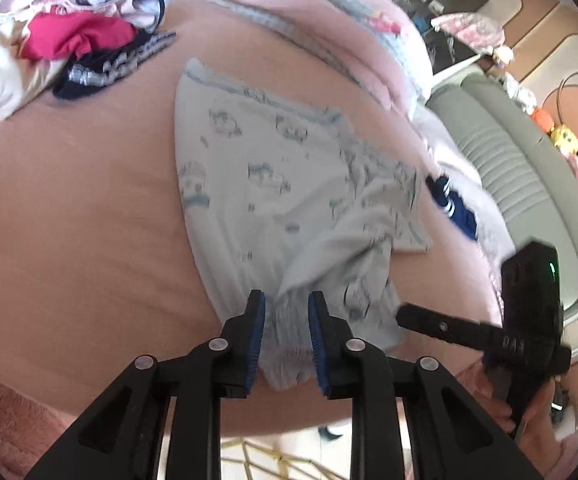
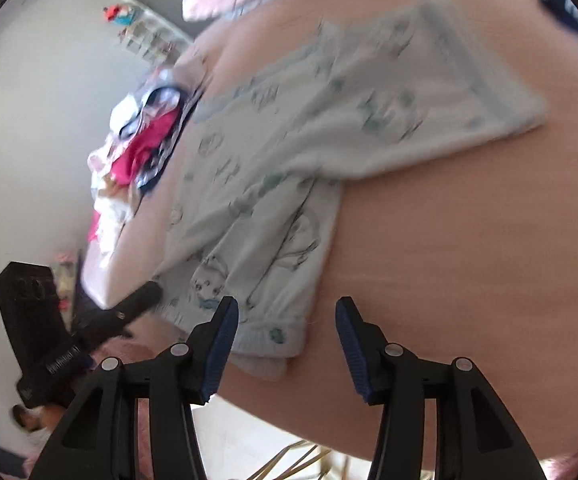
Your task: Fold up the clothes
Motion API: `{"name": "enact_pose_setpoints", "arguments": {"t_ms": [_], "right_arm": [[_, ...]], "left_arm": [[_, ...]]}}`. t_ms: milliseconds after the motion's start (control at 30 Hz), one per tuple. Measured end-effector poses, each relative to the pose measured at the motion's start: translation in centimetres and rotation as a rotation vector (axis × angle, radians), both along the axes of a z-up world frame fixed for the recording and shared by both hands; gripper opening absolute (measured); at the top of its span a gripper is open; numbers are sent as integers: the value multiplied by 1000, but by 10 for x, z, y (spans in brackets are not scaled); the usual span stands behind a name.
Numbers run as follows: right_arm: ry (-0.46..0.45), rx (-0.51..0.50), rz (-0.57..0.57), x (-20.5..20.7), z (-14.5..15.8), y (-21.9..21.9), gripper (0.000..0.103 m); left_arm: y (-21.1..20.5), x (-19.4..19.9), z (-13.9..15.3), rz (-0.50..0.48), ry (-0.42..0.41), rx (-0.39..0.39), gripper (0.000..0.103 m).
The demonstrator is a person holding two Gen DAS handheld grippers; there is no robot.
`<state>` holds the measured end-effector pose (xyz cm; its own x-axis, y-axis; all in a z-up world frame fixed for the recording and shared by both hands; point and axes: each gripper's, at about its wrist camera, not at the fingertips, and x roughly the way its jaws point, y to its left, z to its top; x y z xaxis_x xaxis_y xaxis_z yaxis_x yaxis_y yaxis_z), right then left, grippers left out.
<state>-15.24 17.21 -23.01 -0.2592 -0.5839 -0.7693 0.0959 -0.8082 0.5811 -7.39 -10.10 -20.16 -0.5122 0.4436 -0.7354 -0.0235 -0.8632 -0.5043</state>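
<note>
we see a pink bedsheet (image 1: 69,208) spreading out ahead of the jaws, with a pink patterned pillow (image 1: 329,12) far beyond them. off to the right of the jaws sits a grey ribbed sofa (image 1: 521,168); a plain white wall (image 2: 29,120) stands left.

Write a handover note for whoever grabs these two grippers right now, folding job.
Left gripper: shut on the gathered hem of the pale blue printed cotton garment.
Right gripper: open, at the same hem's other corner, pads not pressing on the cloth.
The garment lies on the pink bedsheet, one part already folded over.
Heap of unfolded clothes waits at the far corner.
Left: finish this fold, then work through the heap.
</note>
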Motion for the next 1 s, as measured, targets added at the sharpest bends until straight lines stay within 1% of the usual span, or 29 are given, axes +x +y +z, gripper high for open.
{"name": "enact_pose_setpoints", "arguments": {"t_ms": [67,100,167,300,400,433,467,500,533,567,600,633,700,833,867,900,933,967,1000], "right_arm": [[5,39,16,-1,-3,-8,52],[7,57,22,-1,-4,-11,52],[5,58,6,2,-2,-10,52],[20,39,-19,8,2,-7,52],[21,56,-11,7,1,-9,52],[22,71,-4,5,2,-15,50],[26,98,10,1,2,-21,49],[39,139,34,1,1,-26,44],[53,177,58,1,1,-31,41],[70,194,70,2,2,-32,40],[72,187,73,3,2,-31,37],[74,179,75,5,3,-30,29],[69,141,60,7,2,-26,28],[87,125,35,2,-3,-27,29],[97,135,42,0,-3,-30,28],[111,156,50,0,0,-33,24],[122,174,51,1,2,-35,18],[134,189,39,5,4,-36,17],[145,204,29,9,6,-36,16]], "left_arm": [[2,2,-6,5,-32,-19,7],[1,3,-8,8,-47,-12,7],[-4,5,-8,16,-57,15,7],[-7,13,-1,19,-38,-4,7],[-9,13,-9,27,-81,-4,7],[-11,13,-14,28,-101,12,10],[-11,11,-16,33,-115,23,15],[-13,11,-16,43,-121,18,23],[-15,12,-15,60,-124,15,39],[-18,13,-14,81,-123,22,42],[-19,14,-15,94,-123,28,43],[-19,14,-16,101,-126,32,43],[-17,13,-19,104,-126,31,43],[-14,8,-24,95,-131,18,43],[-13,7,-24,92,-130,17,43],[-13,7,-24,88,-127,12,42],[-11,7,-23,83,-121,2,37],[-10,7,-22,70,-114,1,20],[-8,7,-21,51,-109,16,13]]}}
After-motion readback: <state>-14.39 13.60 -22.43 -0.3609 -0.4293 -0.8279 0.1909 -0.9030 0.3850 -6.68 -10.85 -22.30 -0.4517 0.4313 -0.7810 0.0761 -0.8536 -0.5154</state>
